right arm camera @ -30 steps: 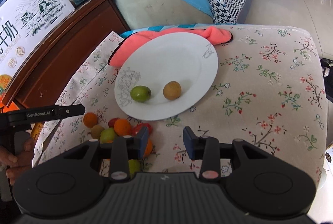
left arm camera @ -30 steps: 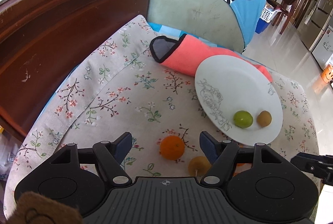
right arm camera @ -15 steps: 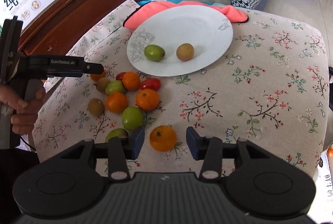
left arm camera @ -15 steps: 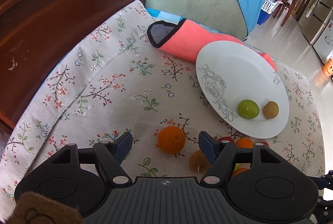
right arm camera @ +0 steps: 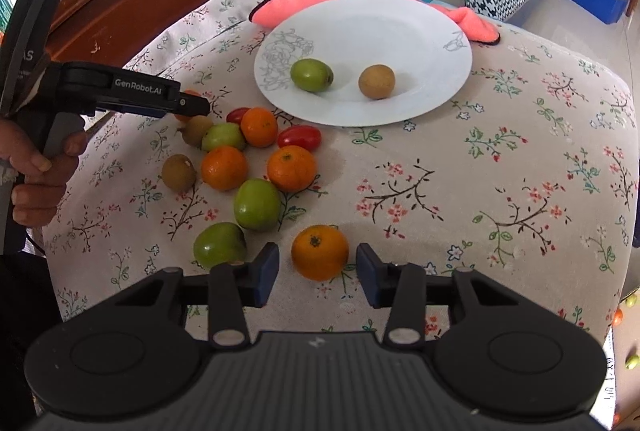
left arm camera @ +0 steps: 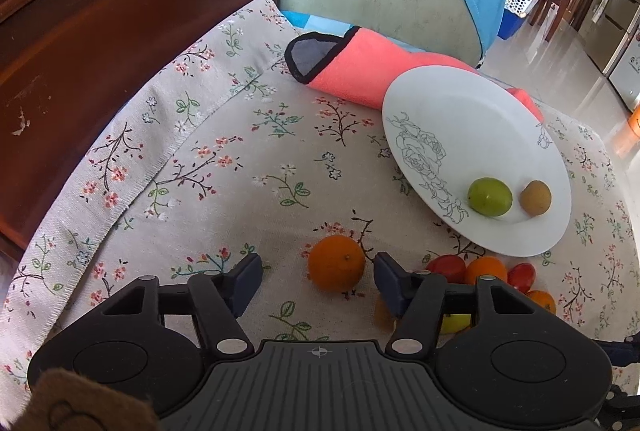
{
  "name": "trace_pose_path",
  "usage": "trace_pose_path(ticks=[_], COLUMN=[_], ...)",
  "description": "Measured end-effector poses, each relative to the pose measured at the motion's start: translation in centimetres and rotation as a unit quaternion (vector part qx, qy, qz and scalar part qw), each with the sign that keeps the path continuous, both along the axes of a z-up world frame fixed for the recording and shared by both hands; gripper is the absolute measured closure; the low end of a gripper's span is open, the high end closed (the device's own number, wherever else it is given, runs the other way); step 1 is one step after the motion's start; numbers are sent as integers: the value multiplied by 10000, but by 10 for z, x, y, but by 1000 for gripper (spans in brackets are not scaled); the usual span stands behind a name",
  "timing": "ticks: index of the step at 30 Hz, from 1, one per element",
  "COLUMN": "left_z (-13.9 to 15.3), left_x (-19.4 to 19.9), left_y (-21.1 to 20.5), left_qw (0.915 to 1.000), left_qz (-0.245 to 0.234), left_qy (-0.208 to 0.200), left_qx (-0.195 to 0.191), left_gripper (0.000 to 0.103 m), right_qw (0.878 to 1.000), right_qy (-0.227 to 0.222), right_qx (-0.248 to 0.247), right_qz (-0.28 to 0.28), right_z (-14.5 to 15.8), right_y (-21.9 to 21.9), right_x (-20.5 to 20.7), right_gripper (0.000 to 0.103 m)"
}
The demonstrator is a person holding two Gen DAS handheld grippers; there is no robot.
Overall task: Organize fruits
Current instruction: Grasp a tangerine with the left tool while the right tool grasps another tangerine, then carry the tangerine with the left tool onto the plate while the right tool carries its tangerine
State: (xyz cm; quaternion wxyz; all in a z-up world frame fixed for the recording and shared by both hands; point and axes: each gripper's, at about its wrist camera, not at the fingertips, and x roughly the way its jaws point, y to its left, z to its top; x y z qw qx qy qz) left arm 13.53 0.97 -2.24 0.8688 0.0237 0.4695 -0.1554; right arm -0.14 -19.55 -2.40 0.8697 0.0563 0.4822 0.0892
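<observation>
Left gripper (left arm camera: 318, 277): jaws were narrowing around a round orange tangerine (left arm camera: 336, 262), pads not touching.
Right gripper (right arm camera: 317, 269): jaws closing beside another orange tangerine (right arm camera: 319, 251), unpinched.
Advice: centre each fruit, squeeze gently.

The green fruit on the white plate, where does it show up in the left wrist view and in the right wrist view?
Left wrist view: the green fruit lies at right of centre, on the near part of the white plate, left of the brown fruit.
Right wrist view: the green fruit lies upper centre, on the plate's left part, beside its drawn flower.
Shared landmark: the pink cloth under the plate's far edge.
</observation>
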Motion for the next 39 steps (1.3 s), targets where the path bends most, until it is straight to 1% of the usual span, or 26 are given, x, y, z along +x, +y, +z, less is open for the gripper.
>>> trace_pose_path(ticks=[2,6,8,9,10,12,15,22,33,39], left_z=[-1,-2,-2,-1,-1,0,1,12,36,55], left_x=[0,-2,-2,-2,-1,-1,-1,-2,-13,-15], left_y=[-2,-7,-8,-7,-6,-5,-5,-5,-23,-33], left_qw=[9999,9992,9988,9990,9993,9995,9995,9992,9966,9936], left_qz=[-17,-116,-130,-145,-132,-79,-53,8,-379,-528], left_qy=[-75,-252,-334,-333,-295,-266,-282,-401,-691,-909], left_qx=[99,284,327,279,209,133,124,19,-232,-424], left_gripper=[48,54,68,74,76,76,76,76,76,76], right_qw=[10000,9999,9999,10000,9999,9999,9998,9988,9949,9907], right_qy=[-24,-49,-66,-74,-89,-126,-137,-303,-626,-951], right_qx=[-49,-97,-86,-54,-23,15,52,222,517,627], right_qz=[18,22,2,-21,-45,-93,-145,-328,-603,-739], right_z=[0,1,2,3,4,6,7,16,37,54], right_y=[1,3,3,2,1,-1,-1,-8,-19,-24], right_x=[1,2,3,3,4,5,7,11,23,33], right_gripper=[71,72,72,72,72,72,72,72,72,72])
